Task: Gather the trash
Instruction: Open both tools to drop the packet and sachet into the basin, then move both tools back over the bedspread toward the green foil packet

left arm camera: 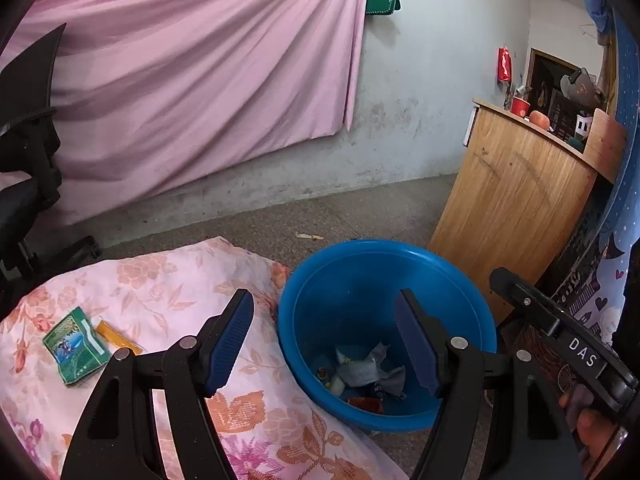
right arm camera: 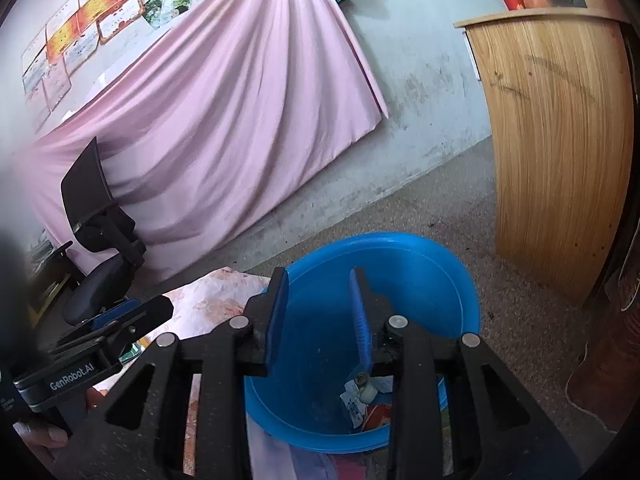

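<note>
Left gripper (left arm camera: pixel 324 338) and right gripper (right arm camera: pixel 318 312), both spread apart and empty, tilt down over the blue bin (left arm camera: pixel 340 280); green packet (left arm camera: pixel 76 346) at nine o'clock.

My right hand-held gripper (right arm camera: pixel 320 312) covers much of the blue bin's (right arm camera: pixel 460 280) floor, so I can only part-see the scraps (right arm camera: pixel 356 400) there. In my left view the wrappers in the bin (left arm camera: pixel 368 372) are too crumpled to identify. The office chair (left arm camera: pixel 28 168) is cut off at the left edge.
</note>
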### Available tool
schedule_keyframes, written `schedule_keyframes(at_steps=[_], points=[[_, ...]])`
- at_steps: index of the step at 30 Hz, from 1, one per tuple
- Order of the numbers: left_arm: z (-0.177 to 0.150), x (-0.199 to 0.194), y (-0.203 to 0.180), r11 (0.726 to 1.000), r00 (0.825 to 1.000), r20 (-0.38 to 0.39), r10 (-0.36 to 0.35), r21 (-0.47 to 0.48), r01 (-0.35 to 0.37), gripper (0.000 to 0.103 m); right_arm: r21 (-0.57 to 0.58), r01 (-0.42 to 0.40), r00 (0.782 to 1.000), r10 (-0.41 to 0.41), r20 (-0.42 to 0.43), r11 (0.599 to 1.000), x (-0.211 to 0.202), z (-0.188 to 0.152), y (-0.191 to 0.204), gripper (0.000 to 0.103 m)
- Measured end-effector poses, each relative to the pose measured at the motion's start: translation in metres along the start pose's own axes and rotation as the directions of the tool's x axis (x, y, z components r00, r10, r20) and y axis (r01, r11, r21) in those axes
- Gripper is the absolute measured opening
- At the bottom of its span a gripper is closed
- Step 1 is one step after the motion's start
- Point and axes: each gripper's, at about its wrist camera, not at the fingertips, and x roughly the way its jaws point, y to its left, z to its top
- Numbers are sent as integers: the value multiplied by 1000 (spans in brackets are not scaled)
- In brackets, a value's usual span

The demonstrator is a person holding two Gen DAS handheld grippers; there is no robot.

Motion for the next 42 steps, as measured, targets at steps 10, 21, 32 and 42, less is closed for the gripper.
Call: schedule_keyframes(at_steps=[10, 21, 32, 42], points=[[0, -22, 5, 1000, 999, 39, 25, 9, -25, 68, -43, -11, 999, 13, 36, 999, -13, 6, 15, 58], [4, -57, 22, 997, 992, 104, 74, -10, -73, 80, -87, -36, 994, 45, 102, 996, -29, 11, 45, 83], [-5, -113, 73, 984, 962, 222, 162, -110, -140, 101, -141, -112, 967, 140, 211, 984, -43, 9, 92, 103], [-30, -178, 134, 950, 882, 376, 285, -232, -208, 101, -291, -184, 909, 275, 313, 939, -54, -6, 159, 103]])
